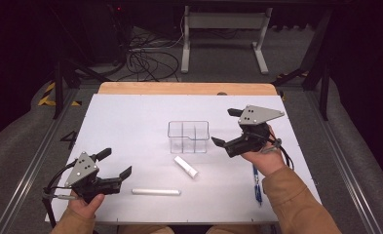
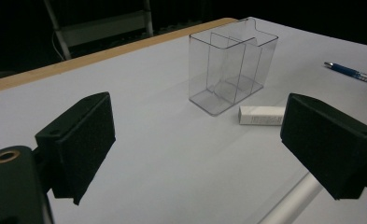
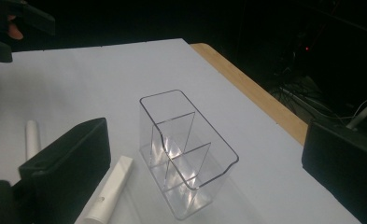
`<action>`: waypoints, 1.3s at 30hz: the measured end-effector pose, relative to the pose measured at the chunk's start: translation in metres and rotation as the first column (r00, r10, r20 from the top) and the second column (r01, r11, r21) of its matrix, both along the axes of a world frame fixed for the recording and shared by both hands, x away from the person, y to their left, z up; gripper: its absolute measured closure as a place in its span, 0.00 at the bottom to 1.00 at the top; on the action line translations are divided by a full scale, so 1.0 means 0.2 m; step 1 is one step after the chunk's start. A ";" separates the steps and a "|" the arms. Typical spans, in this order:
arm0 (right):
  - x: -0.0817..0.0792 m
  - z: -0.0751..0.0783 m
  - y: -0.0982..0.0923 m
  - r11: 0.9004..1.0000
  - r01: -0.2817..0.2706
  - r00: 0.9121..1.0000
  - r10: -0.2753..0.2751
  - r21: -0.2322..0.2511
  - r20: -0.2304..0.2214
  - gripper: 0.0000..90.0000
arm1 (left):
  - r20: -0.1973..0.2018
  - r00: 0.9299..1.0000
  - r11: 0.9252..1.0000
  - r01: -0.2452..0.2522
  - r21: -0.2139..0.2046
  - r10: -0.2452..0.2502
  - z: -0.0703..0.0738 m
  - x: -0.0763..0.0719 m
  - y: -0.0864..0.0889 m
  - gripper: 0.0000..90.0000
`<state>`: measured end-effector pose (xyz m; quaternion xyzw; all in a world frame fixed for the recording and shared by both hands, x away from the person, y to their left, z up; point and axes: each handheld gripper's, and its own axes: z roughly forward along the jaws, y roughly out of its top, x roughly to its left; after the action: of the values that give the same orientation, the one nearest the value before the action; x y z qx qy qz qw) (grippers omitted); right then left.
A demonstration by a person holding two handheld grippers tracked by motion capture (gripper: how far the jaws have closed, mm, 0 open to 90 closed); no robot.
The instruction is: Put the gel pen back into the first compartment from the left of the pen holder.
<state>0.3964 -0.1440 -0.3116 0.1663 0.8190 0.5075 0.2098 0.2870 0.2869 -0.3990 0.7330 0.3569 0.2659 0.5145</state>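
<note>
The white table [image 1: 130, 122] spreads across the middle of the high view, and the clear divided organizer [image 1: 188, 136] stands upright at its centre with its compartments empty. My right gripper [image 1: 227, 127] hovers just to the right of it in that view, jaws spread wide with nothing between them. In the right gripper view the organizer sits at centre, between my jaws but farther off. My left gripper [image 1: 115, 163] waits at lower left, also wide open and empty. The short white tube [image 1: 186, 166] lies below the organizer, angled toward lower right; it is nearer my right gripper. The longer white tube [image 1: 156, 192] lies level, just right of my left gripper. A blue pen [image 1: 256, 183] lies beside my right wrist.
</note>
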 end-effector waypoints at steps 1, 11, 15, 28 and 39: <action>0.00 0.00 -0.01 1.000 0.001 1.000 -0.001 0.008 -0.002 0.02 | 0.000 1.000 1.000 -0.001 0.000 0.001 0.00 0.00 0.00 0.12; -0.05 -0.03 -0.12 0.996 0.033 0.995 -0.024 0.088 -0.095 0.05 | 0.002 1.000 1.000 -0.004 -0.004 0.004 0.00 -0.01 0.00 0.12; -0.06 -0.03 -0.13 0.995 0.069 0.996 -0.065 0.066 -0.061 0.04 | 0.002 1.000 1.000 -0.003 -0.004 0.003 0.00 -0.01 0.00 0.12; -0.13 -0.07 -0.15 0.994 0.107 0.991 -0.108 -0.018 -0.081 0.17 | 0.001 1.000 1.000 -0.016 0.004 0.016 0.00 -0.01 0.00 0.12; -0.14 -0.09 -0.19 0.989 0.139 0.979 -0.144 -0.047 -0.141 0.00 | 0.001 1.000 1.000 -0.015 0.005 0.015 0.00 -0.01 0.00 0.12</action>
<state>0.3674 -0.1820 -0.3303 0.2564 0.8273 0.4629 0.1885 0.2846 0.2871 -0.3990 0.7313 0.3615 0.2711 0.5110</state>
